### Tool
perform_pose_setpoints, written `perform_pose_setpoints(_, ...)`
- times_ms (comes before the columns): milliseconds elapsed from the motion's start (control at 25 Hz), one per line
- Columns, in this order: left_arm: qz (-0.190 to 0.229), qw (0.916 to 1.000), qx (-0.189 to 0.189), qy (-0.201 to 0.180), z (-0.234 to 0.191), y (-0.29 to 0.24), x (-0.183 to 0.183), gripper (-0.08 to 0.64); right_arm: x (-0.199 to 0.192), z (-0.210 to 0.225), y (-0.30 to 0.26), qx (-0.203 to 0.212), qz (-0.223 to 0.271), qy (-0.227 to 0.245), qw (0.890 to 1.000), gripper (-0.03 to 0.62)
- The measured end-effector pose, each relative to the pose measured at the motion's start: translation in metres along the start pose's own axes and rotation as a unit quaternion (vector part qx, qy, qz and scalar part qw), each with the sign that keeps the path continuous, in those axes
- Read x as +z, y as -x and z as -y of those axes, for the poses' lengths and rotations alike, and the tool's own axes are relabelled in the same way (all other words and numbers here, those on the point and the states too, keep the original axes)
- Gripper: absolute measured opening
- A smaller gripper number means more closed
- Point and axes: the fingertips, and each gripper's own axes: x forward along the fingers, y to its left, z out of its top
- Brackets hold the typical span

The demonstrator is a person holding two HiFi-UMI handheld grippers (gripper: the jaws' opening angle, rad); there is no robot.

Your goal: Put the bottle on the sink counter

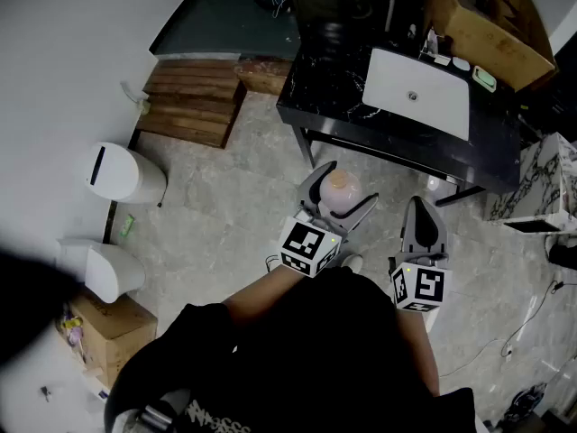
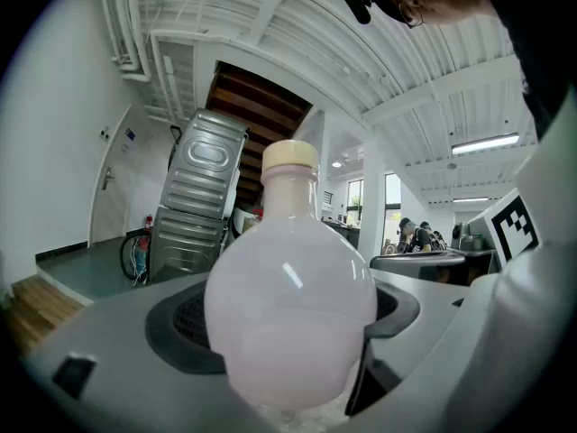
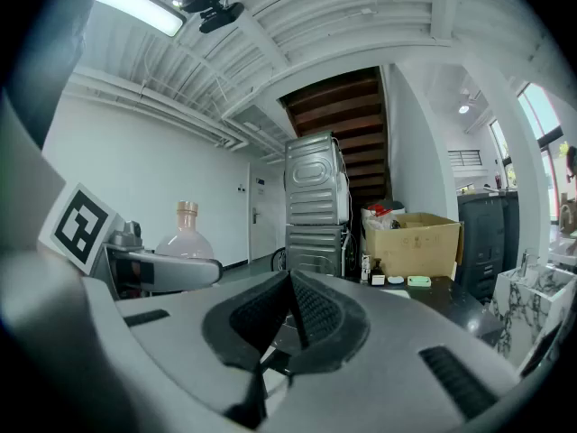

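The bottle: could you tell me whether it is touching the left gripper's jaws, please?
Touching. The left gripper view shows the bottle wedged between the jaws of the left gripper, both pressing its round body.

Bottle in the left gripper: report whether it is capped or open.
Capped: a cream cap sits on the neck of the pale pink bottle.

Bottle (image 1: 341, 190): round-bellied flask, translucent pale pink glass, short neck, cream cap. Upright, at centre of the head view. Held off the floor between the jaws of the left gripper (image 1: 346, 186), pads pressing on both sides of the belly; it fills the middle of the left gripper view. Sink counter (image 1: 332, 87): black marbled surface with white rectangular basin (image 1: 416, 91), upper right of frame, apart from the bottle.
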Motion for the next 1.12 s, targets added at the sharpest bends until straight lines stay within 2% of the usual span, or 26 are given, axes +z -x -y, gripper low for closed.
perform_pose_setpoints(160,-0.001,1.0,0.006,-0.006,0.001,0.005,-0.002,0.408,0.002,0.003,0.005,0.002,0.002,0.0,1.0,0.037)
perform_pose_setpoints(360,0.004,0.9999,0.01,0.0,0.01,0.002,-0.001,0.408,0.005,0.012,0.009,0.004,0.011,0.038,0.999,0.038)
perform_pose_setpoints(720,0.015,0.9988,0.047,-0.006,0.024,-0.008,-0.004,0.408,-0.009,0.031,0.013,0.053,0.013,0.011,0.998,0.038)
perform_pose_setpoints(1120,0.008,0.9969,0.077,-0.014,0.011,-0.015,-0.012,0.408,-0.021,0.042,0.013,0.064,0.013,0.003,0.998,0.038)
